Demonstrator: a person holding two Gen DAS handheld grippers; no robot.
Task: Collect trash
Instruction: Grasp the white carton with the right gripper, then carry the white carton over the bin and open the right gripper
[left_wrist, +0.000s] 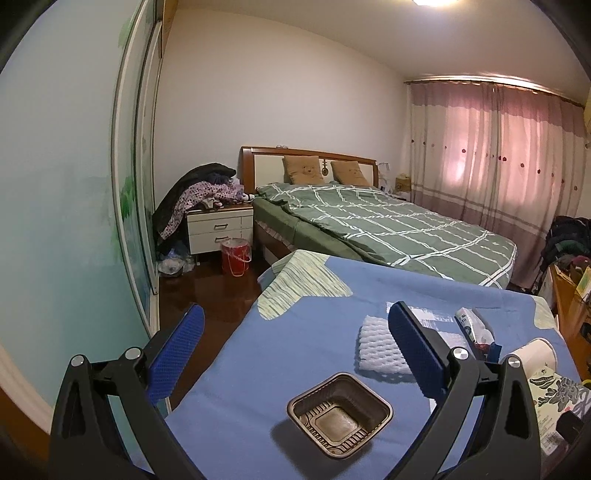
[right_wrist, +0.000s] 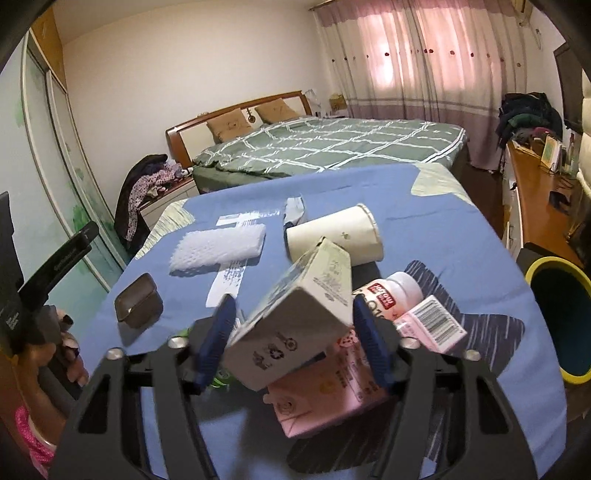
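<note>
My right gripper (right_wrist: 293, 301) is shut on a white-grey carton (right_wrist: 295, 332), which is tilted above a pink carton (right_wrist: 325, 398) on the blue-covered table (right_wrist: 424, 206). Beside it lie a white pill bottle (right_wrist: 395, 291), a pink barcode box (right_wrist: 436, 325), a paper cup (right_wrist: 340, 236), a crumpled wrapper (right_wrist: 293, 210), a white foam net (right_wrist: 218, 247) and a brown plastic tray (right_wrist: 138, 301). My left gripper (left_wrist: 297, 310) stands open above the brown tray (left_wrist: 340, 413), with nothing between its fingers. The foam net (left_wrist: 380, 347) lies just behind its right finger (left_wrist: 413, 347).
A dark bin with a yellow rim (right_wrist: 535, 266) stands off the table's right edge. A hand (right_wrist: 70, 350) holds the left tool at the table's left. Beyond the table are a green bed (left_wrist: 388, 225), a nightstand (left_wrist: 218, 229), a red bucket (left_wrist: 236, 254) and a wooden desk (right_wrist: 535, 199).
</note>
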